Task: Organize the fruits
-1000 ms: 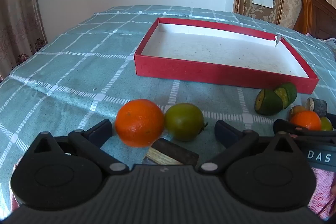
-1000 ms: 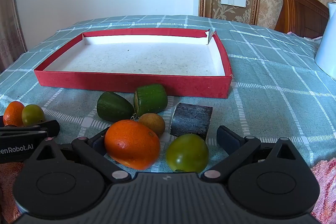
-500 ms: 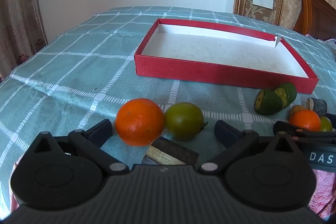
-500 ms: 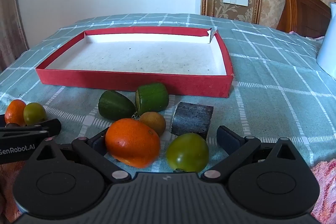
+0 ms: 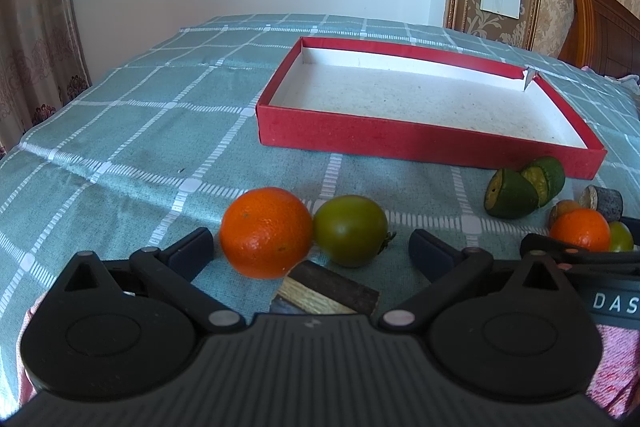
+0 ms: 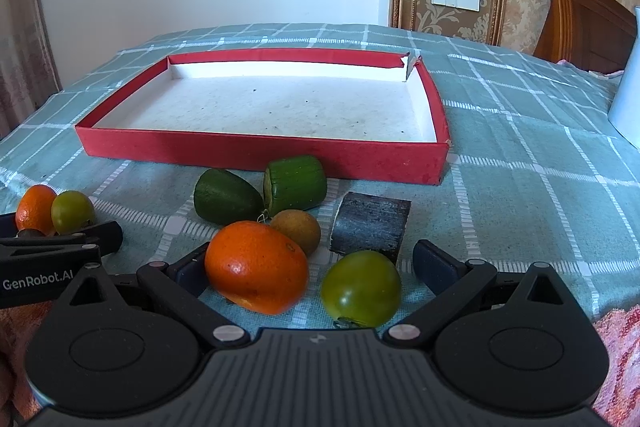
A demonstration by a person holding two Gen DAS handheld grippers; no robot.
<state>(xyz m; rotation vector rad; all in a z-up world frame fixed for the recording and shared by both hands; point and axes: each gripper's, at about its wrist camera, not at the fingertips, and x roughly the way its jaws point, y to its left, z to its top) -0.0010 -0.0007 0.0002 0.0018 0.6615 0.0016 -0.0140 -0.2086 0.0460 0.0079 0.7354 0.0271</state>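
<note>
Orange and glossy, a mandarin [image 5: 266, 231] touched a green tomato [image 5: 350, 230] between the left gripper's [image 5: 308, 247] wide-spread fingers. The right gripper [image 6: 316, 265], equally wide, framed another orange [image 6: 256, 265] and green tomato [image 6: 361, 287] lying apart. Both pairs lay on the checked cloth [image 5: 140, 131] before the red tray [image 6: 260, 151].

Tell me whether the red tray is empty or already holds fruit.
Empty: the red tray shows only its bare white floor in both views; every fruit lies outside on the cloth.

Right gripper lifted

Our right gripper [image 6: 308, 265] has risen slightly; the tray [image 6: 260, 151] now sits lower in its view.
</note>
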